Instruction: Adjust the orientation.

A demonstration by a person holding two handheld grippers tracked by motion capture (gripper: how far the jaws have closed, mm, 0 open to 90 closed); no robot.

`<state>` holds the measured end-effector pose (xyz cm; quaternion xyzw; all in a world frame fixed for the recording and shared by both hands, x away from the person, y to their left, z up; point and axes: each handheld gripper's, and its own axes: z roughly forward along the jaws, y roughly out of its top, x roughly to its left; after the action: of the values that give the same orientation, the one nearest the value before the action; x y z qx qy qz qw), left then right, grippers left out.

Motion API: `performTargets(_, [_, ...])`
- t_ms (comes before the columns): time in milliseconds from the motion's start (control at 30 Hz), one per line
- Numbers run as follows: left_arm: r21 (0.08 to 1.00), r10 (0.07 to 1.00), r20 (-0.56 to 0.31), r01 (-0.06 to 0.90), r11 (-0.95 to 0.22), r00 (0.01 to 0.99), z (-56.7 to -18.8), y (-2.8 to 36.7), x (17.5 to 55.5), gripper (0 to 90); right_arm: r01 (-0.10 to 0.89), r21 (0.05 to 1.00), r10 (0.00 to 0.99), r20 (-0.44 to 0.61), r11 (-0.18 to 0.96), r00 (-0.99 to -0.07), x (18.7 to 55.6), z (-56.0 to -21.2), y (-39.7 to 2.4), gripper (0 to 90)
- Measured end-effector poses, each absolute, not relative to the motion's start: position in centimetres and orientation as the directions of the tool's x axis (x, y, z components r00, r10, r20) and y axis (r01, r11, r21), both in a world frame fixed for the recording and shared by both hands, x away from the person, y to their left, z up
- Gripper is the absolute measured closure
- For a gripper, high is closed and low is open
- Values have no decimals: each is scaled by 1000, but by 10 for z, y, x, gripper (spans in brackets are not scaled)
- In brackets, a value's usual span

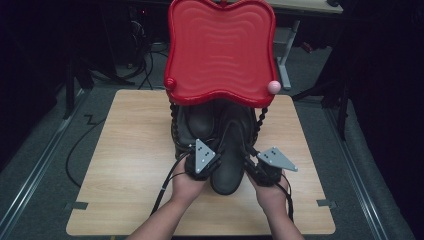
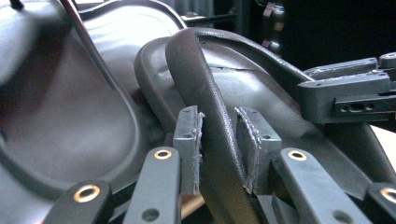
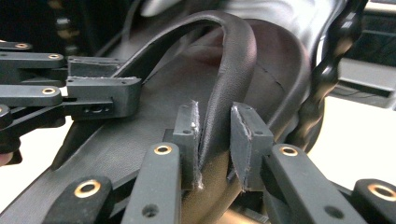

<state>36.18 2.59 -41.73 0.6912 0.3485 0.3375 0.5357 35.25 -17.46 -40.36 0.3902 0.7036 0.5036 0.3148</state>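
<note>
**Two grippers on one dark boot, red tray overhead**

One boot (image 1: 226,150), dark matte leather, smooth, rounded toe toward me, at table (image 1: 130,165) centre under the tray. Second dark boot-like shape just beside it at 11 o'clock, hard to tell. My left gripper (image 1: 212,150) grasps the boot's padded rim (image 2: 210,126) from 9 o'clock, jaws clenched on the thick folded edge. My right gripper (image 1: 250,152) grasps the same rim (image 3: 224,112) from 3 o'clock, pads touching the leather on both sides. Two grey three-cornered plates, one per gripper. One red tray (image 1: 220,50), glossy plastic, wavy ribs, scalloped outline, on two black beaded posts (image 1: 262,120); it hides the boot top at 12 o'clock. One pink knob (image 1: 273,86). Table is pale wood-grain, square.
</note>
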Motion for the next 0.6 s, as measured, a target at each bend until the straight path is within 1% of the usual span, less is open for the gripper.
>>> performTargets(67, [972,851,80,150,-182,519,-418,23,373,692,239,953,878,-53,186,-475,366,-403,-174,733])
performTargets(133, [972,857,88,145,-186,508,-419,20,380,680,241,949,886,-73,203,-458,380,-404,-172,737])
performTargets(167, [974,860,79,147,-175,503,-418,19,382,671,224,951,887,-90,211,-453,386,-404,-172,739])
performTargets(233, [975,869,69,151,-163,489,-414,16,385,658,223,953,897,-90,204,-433,396,-402,-172,734])
performTargets(267, [973,872,74,155,-169,484,-413,14,386,656,233,953,901,-78,193,-426,399,-401,-172,713])
performTargets(300, [972,870,81,155,-177,486,-412,12,386,658,238,954,905,-71,185,-419,398,-400,-173,670])
performTargets(333, [970,869,87,157,-185,488,-412,11,386,669,232,956,907,-70,180,-414,394,-399,-174,616])
performTargets(367, [969,872,97,155,-193,480,-412,9,385,685,216,960,906,-75,178,-416,387,-399,-176,595])
performTargets(433, [970,875,90,158,-185,475,-411,8,385,689,195,964,900,-80,179,-429,365,-401,-180,594])
performTargets(533, [970,878,87,162,-183,471,-411,8,385,690,200,967,882,-46,158,-470,325,-413,-185,659])
performTargets(600, [970,878,81,167,-179,471,-411,8,385,689,199,964,868,-60,179,-492,299,-424,-184,744])
